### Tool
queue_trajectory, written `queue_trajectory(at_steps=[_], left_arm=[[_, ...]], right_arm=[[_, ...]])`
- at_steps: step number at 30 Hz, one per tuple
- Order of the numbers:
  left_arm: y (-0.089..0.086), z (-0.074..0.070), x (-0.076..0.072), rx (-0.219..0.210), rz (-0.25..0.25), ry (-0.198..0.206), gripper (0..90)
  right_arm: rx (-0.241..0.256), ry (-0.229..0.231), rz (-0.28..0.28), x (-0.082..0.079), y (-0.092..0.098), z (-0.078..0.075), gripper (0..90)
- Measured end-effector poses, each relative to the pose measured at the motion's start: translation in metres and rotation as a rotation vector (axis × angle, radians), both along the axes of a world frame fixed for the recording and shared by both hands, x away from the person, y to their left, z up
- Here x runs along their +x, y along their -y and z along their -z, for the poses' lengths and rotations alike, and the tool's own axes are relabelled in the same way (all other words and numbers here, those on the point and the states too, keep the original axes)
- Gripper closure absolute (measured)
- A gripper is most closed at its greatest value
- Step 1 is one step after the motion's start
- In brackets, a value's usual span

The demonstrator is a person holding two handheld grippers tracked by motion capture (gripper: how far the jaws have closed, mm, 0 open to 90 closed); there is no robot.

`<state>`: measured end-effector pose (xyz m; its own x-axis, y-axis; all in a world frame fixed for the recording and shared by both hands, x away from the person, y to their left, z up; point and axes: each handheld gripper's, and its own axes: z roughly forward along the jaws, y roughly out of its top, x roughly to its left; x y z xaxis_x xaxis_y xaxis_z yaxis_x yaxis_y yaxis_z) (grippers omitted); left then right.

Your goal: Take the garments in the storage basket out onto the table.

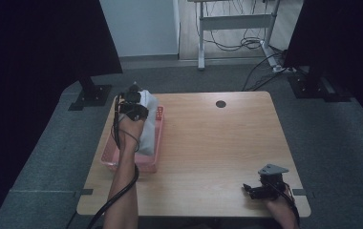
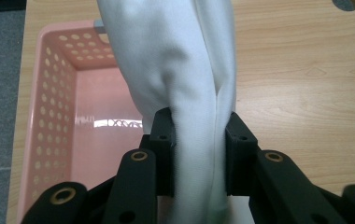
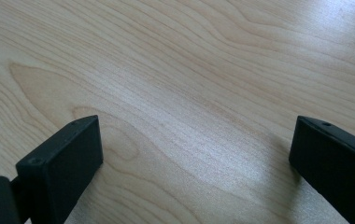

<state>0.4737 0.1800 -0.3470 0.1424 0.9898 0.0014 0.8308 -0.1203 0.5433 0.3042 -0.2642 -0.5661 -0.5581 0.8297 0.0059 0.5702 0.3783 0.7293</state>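
A white cloth point(image 1: 147, 125) hangs over the pink perforated basket point(image 1: 109, 157) at the table's left side. My left gripper point(image 1: 133, 106) is above the basket's far end, shut on the white cloth point(image 2: 185, 84), which runs up between its two black jaws. The pink basket point(image 2: 54, 93) lies below and to the left in the left gripper view. My right gripper point(image 1: 250, 190) rests low near the table's front right corner, jaws spread wide apart over bare wood point(image 3: 189, 93) with nothing between them.
A dark round hole point(image 1: 221, 103) sits near the table's far edge. Black stands point(image 1: 91, 93) and a white desk frame with cables point(image 1: 237, 28) lie beyond the table on grey carpet.
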Motion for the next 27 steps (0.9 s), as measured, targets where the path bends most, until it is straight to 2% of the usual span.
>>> queue_trajectory(at_steps=[7,17,27], left_arm=[[0.014,-0.007,-0.001,-0.002,0.020,0.013,69.4],[0.033,-0.011,-0.001,-0.012,0.044,0.009,69.2],[0.064,-0.009,0.001,-0.017,0.098,0.017,69.0]], right_arm=[[0.000,0.001,-0.002,0.000,0.000,0.000,2.5],[0.000,0.001,-0.002,0.000,0.000,0.000,2.4],[0.000,0.000,-0.002,0.000,0.000,0.000,2.5]])
